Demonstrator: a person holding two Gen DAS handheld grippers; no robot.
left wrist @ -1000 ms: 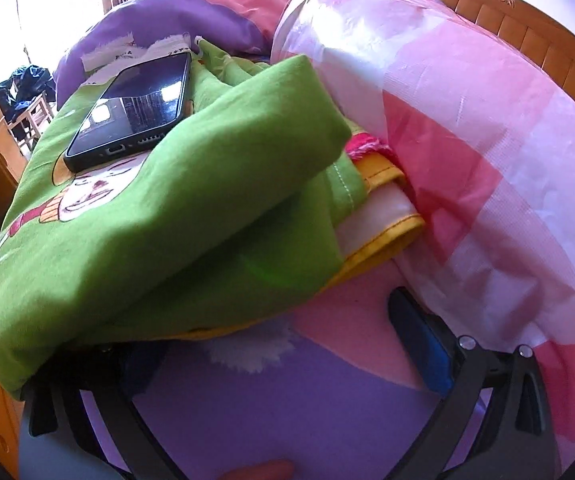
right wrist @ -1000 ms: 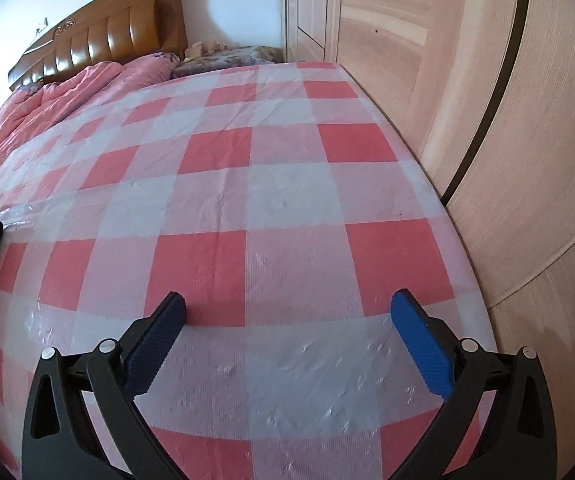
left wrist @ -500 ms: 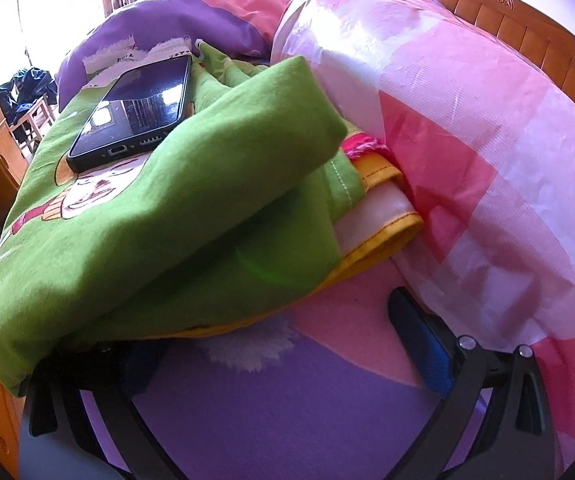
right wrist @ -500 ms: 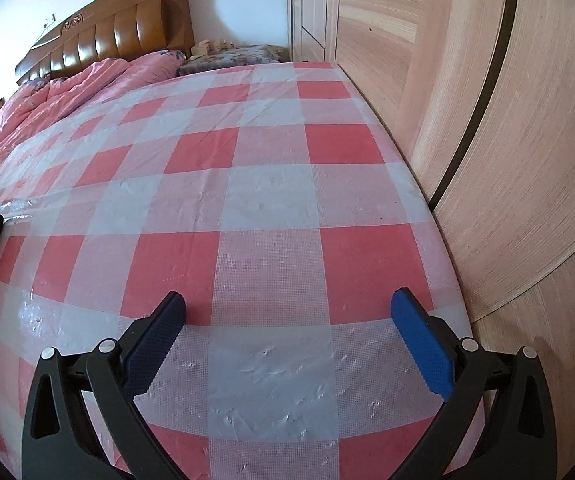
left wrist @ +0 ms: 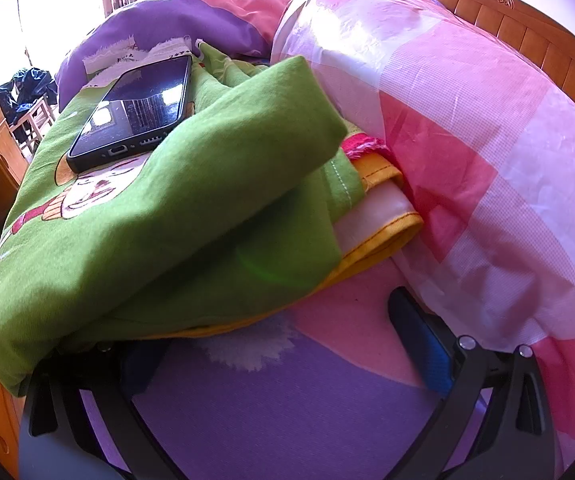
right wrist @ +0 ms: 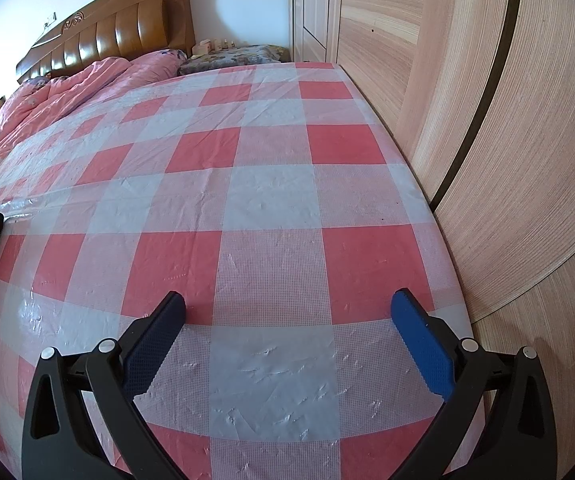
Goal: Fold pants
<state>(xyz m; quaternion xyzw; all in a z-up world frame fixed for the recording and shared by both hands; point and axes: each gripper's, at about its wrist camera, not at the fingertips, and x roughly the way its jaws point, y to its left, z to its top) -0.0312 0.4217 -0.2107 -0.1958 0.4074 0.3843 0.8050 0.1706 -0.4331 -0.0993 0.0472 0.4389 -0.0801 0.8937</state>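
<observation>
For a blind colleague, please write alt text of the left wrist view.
Bunched green pants with a cartoon print lie on a purple and pink bedcover, a black phone resting on them. The left hand-held gripper is open, its left finger under the cloth's edge. A pink checked plastic sheet lies to the right.

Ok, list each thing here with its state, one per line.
Left gripper: jaws open, left one hidden under cloth.
Right gripper: jaws open, empty, over the sheet.
Green cloth: bunched in loose folds, draped over the left gripper.
Phone: lying flat on the green cloth, screen up, dark.
Checked sheet: spread flat, lightly wrinkled.
Pink quilt: rumpled by the headboard.
</observation>
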